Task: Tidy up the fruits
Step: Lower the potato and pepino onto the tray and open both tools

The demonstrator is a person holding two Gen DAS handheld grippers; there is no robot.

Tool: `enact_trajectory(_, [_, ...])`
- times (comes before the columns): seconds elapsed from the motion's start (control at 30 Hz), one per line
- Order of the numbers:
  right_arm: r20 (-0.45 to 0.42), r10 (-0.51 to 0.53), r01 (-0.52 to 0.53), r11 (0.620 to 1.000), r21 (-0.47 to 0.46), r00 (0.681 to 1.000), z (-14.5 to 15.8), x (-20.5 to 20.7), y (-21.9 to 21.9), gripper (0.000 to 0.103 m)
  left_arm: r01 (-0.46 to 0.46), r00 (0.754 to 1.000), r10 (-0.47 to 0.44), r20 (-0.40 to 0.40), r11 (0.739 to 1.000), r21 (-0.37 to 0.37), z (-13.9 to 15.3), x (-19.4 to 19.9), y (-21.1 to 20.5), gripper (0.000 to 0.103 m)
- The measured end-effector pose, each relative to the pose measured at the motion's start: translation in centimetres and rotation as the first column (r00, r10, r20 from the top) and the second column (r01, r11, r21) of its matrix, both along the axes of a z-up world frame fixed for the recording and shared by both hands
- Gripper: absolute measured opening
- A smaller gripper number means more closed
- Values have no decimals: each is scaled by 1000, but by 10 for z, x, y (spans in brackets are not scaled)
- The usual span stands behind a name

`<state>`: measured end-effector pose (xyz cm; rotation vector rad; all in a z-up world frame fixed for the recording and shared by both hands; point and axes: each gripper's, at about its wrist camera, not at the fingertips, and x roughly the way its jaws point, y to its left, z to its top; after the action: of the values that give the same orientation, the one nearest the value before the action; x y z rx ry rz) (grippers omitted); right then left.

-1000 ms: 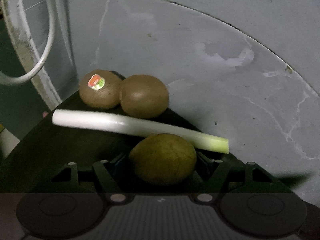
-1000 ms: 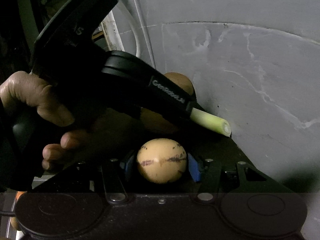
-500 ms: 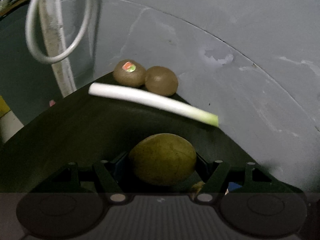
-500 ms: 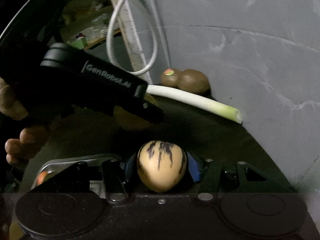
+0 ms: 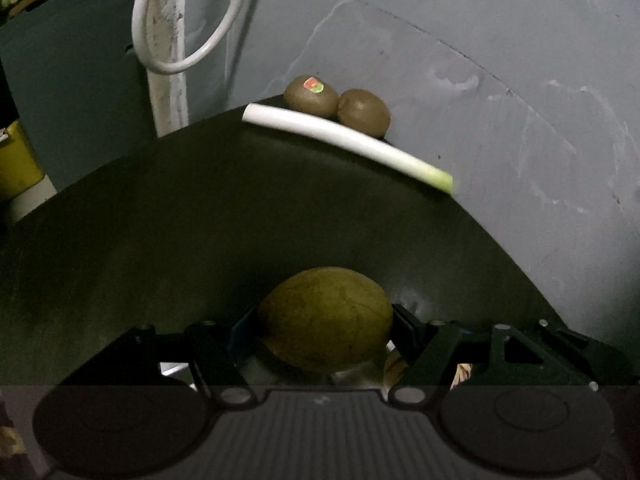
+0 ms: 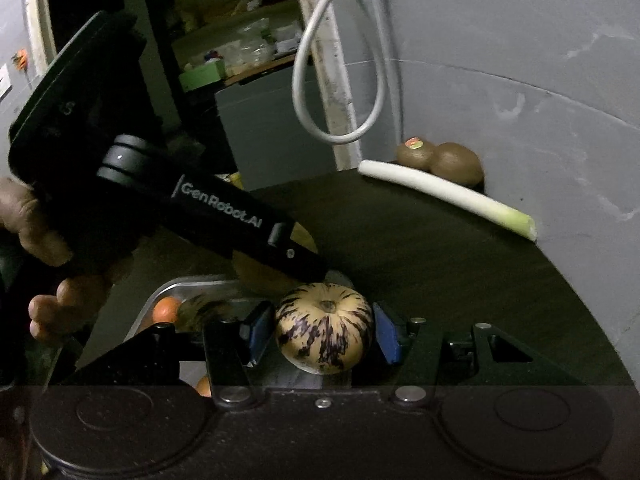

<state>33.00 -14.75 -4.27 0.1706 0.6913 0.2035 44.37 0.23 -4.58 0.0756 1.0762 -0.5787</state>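
Above the dark round table (image 5: 160, 220), my left gripper (image 5: 324, 320) clamps a yellow-green oval fruit (image 5: 324, 320) while my right gripper (image 6: 324, 332) clamps a cream, purple-streaked round melon (image 6: 324, 332).

White cable loop (image 5: 176, 40), leek (image 5: 344, 142) — dark table (image 5: 200, 216)

A rough storeroom or workshop: scuffed grey wall (image 6: 520, 40), dangling white cable (image 6: 308, 80), cluttered shelves (image 6: 236, 44).
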Motion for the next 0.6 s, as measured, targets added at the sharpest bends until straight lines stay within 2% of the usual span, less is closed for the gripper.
enact_trajectory(0.23, [-14,53,-53,998,-38,999,-1,-16,18,56,8,1000,-8,-5,1000,29,-3,-5,2,74])
enact_trajectory(0.6, [-38,53,-55,998,-38,998,-7,-20,22,56,17,1000,-17,-8,997,71,-9,-13,1,74])
